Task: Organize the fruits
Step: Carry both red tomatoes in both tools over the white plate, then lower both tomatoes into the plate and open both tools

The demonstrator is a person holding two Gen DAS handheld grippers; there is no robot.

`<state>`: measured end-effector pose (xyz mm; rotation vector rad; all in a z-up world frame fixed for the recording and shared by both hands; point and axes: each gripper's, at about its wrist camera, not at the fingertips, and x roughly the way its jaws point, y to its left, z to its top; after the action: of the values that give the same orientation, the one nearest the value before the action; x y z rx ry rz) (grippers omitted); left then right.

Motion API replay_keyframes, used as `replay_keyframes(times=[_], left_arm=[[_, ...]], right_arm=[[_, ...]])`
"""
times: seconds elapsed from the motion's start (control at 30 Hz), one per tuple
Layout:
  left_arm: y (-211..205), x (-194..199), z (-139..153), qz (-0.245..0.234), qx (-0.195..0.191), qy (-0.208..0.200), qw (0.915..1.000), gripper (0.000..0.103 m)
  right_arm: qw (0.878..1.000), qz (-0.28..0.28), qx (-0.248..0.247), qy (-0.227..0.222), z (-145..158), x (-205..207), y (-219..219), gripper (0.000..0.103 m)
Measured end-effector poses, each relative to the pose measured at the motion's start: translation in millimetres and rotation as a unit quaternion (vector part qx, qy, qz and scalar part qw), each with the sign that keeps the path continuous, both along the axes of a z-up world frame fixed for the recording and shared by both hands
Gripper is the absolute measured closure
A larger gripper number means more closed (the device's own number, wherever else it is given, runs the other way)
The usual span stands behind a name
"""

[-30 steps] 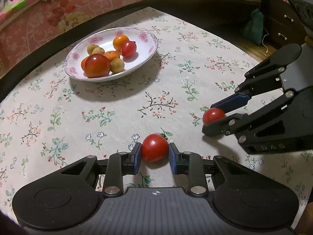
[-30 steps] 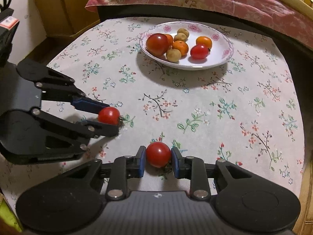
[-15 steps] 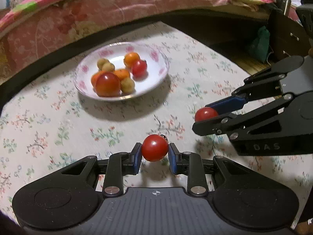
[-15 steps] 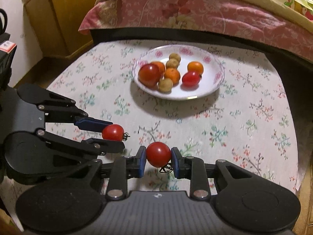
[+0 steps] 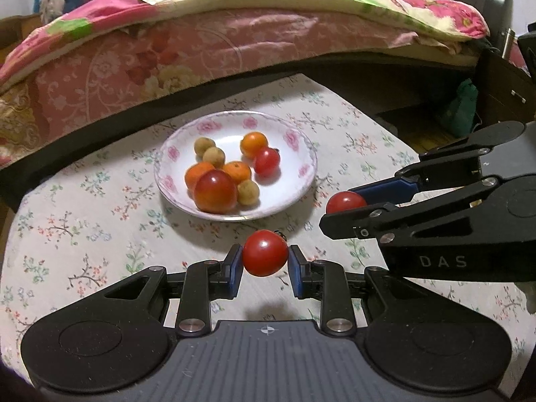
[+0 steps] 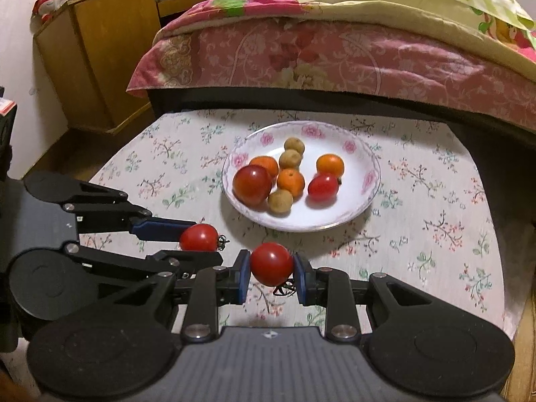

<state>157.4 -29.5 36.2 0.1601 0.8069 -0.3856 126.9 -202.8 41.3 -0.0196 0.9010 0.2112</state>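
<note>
My left gripper is shut on a red cherry tomato, held above the floral tablecloth. In the right wrist view the same gripper comes in from the left with its tomato. My right gripper is shut on a second red tomato; in the left wrist view this gripper reaches in from the right with that tomato. Ahead of both lies a white plate with pink roses, holding a big red tomato, several oranges, tan longans and a small tomato.
The plate sits on a small table under a floral cloth. A bed with pink and green covers runs along the table's far edge. A wooden cabinet stands at the far left, and a dark drawer unit at the far right.
Both grippers have risen off the cloth with their tomatoes and come nearer each other. The plate now sits lower and more central in both views, with more of the bed showing.
</note>
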Motion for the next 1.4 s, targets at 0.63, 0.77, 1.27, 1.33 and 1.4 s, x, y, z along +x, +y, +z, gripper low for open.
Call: replay_keyframes(times=[0.63, 0.77, 1.27, 1.33, 1.4], left_arm=[[-12.5, 77.4, 7.5, 0.025, 0.022, -0.041, 0.9986, 0.068], [-10.6, 85.7, 3.4, 0.033, 0.022, -0.039, 0.9985, 0.068], [-10.5, 101.3, -6.8, 0.041, 0.029, -0.032, 0.9982, 0.067], [-10.8, 102.7, -7.1, 0.043, 0.032, -0.033, 0.9980, 0.064], [-11.3, 103.7, -6.4, 0.046, 0.036, -0.036, 0.9977, 0.062]], right_arm=[[0.995, -0.076, 0.069, -0.018, -7.4, 72.7, -38.0, 0.076], [0.994, -0.079, 0.071, -0.017, -14.0, 83.4, -39.9, 0.076], [0.994, -0.085, 0.070, -0.012, -26.6, 98.3, -42.8, 0.075], [0.994, -0.087, 0.070, -0.014, -26.9, 98.3, -42.9, 0.075], [0.993, -0.090, 0.071, -0.014, -27.1, 99.2, -43.4, 0.075]])
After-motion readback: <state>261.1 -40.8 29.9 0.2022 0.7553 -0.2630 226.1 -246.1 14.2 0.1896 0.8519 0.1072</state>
